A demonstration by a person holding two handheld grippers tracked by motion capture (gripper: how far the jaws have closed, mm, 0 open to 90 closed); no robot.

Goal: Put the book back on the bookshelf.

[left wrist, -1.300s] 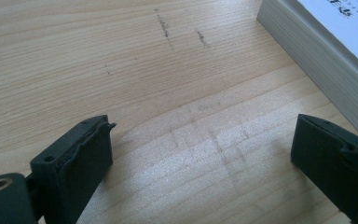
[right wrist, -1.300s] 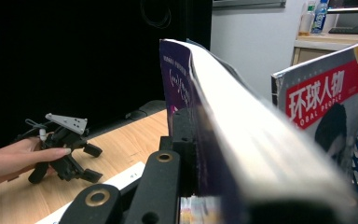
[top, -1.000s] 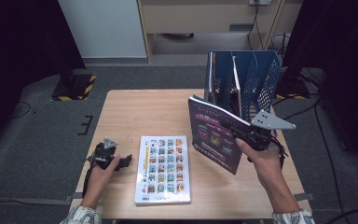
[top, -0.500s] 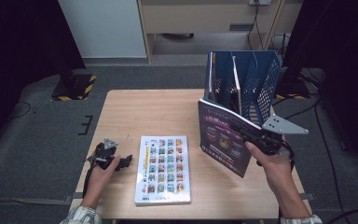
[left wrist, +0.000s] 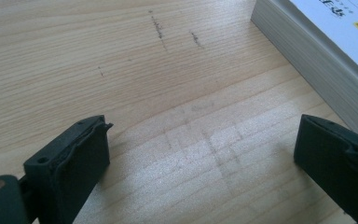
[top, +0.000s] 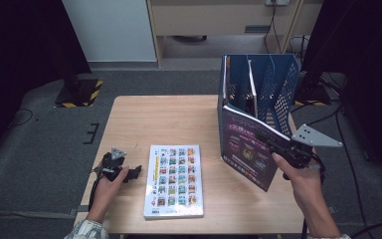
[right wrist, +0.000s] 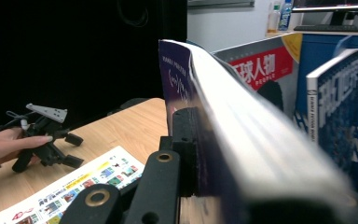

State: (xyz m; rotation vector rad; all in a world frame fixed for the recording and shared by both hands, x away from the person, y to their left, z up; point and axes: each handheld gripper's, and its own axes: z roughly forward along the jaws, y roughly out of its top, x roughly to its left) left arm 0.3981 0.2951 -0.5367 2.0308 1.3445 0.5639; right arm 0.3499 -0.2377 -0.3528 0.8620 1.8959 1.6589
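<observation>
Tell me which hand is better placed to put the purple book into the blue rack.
Right. The right tool is shut on the purple softcover book, upright just before the blue perforated plastic file rack. The left tool rests open on the wooden table, far from the rack.

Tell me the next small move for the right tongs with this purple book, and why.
Probably carry the purple book up and toward the blue rack, aiming at a free slot. The right tongs are clamped on its edge and it stands upright just in front of the rack, below the rack's rim. The left tongs rest open on the table beside the white book, so nothing blocks that path.
</observation>
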